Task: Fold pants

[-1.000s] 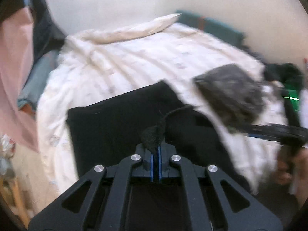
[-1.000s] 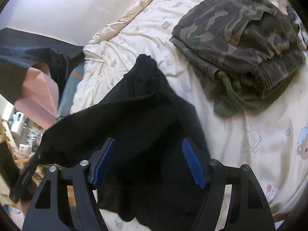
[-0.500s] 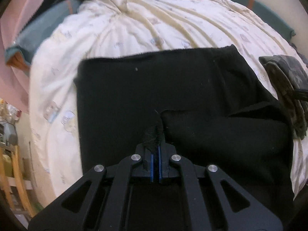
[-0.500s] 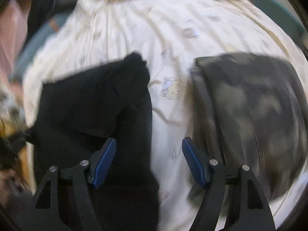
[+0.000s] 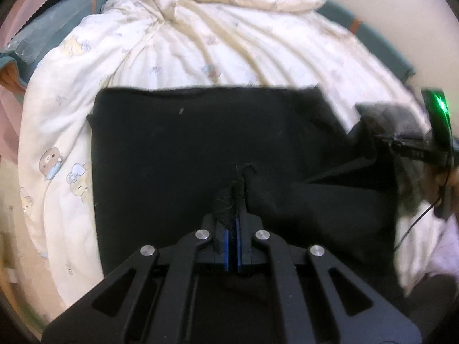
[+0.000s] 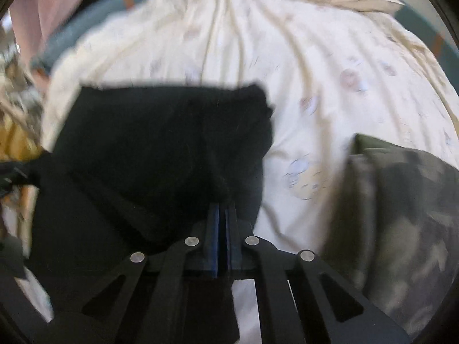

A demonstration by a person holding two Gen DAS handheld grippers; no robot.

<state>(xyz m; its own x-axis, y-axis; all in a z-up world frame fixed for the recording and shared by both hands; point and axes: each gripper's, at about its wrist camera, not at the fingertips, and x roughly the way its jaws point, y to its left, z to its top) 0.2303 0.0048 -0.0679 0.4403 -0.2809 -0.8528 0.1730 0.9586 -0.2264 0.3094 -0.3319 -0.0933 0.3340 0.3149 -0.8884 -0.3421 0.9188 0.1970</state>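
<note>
The black pants (image 5: 183, 154) lie spread on the cream bed quilt (image 5: 200, 46), with a near layer lifted over them. My left gripper (image 5: 233, 212) is shut on a bunched edge of the black pants near their middle. My right gripper (image 6: 223, 206) is shut on the black pants (image 6: 160, 137) at their right side. The right gripper also shows at the right edge of the left wrist view (image 5: 401, 143), holding the pants' right edge.
Folded camouflage pants (image 6: 401, 200) lie on the quilt to the right of the black pants. A teal bed edge (image 5: 370, 34) runs behind the quilt. Pink fabric (image 6: 57, 3) and clutter are at the left of the bed.
My right gripper was open and has closed on the black pants' right side. The left gripper stayed shut on the pants and moved over them; the fabric now lies wider across the quilt.
</note>
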